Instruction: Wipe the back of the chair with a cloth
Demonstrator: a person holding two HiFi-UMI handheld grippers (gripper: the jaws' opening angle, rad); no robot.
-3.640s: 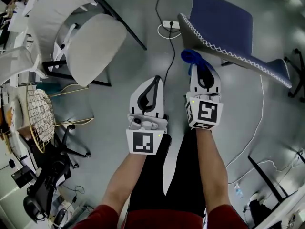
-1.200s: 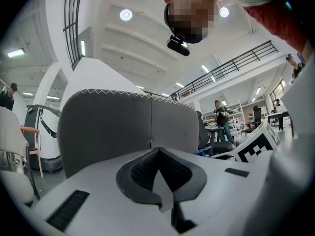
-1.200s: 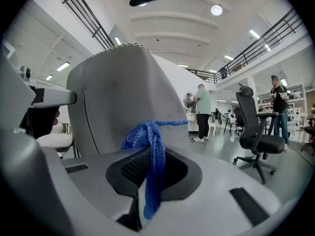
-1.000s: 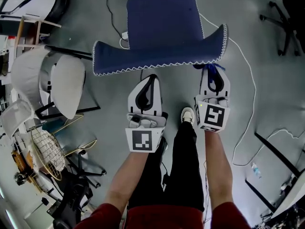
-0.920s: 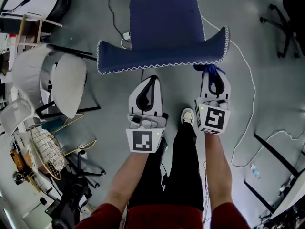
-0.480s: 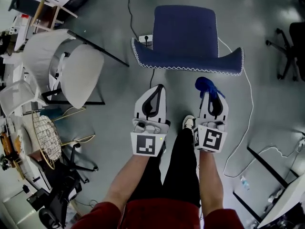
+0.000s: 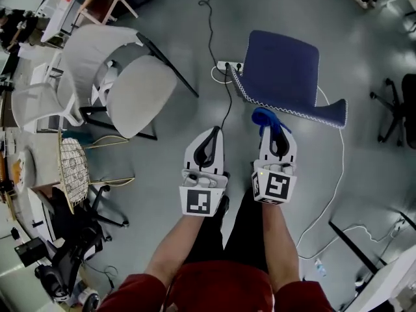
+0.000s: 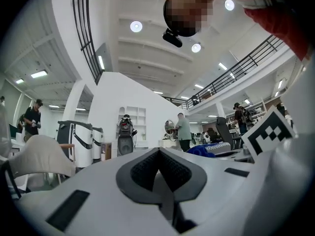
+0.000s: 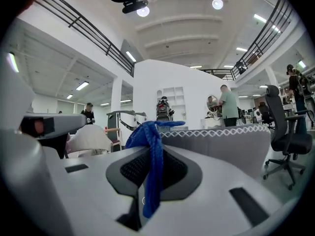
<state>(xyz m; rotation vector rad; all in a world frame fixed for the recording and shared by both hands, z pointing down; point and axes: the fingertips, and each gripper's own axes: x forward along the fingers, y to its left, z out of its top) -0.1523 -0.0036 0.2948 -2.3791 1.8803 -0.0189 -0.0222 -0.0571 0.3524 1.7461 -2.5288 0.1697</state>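
Note:
A blue chair (image 7: 286, 70) with white zigzag stitching along its back edge (image 7: 289, 109) stands ahead of me, a little to the right. My right gripper (image 7: 273, 127) is shut on a blue cloth (image 7: 265, 117), which bunches out just short of the chair back. In the right gripper view the blue cloth (image 9: 153, 154) hangs between the shut jaws, with the chair back (image 9: 231, 144) right behind it. My left gripper (image 7: 208, 139) is shut and holds nothing, left of the chair. In the left gripper view its jaws meet with no gap (image 8: 158, 173).
A white chair (image 7: 123, 77) stands at the left. A power strip (image 7: 231, 65) and black cable (image 7: 218, 31) lie on the grey floor by the blue chair; a white cable (image 7: 338, 174) trails to the right. A black office chair (image 7: 396, 103) is at the right edge, a wire basket (image 7: 71, 171) at the left.
The view has swung, so the blue chair now lies up and to the right instead of straight ahead. Both grippers stay shut, the right one still holding the cloth near the chair back.

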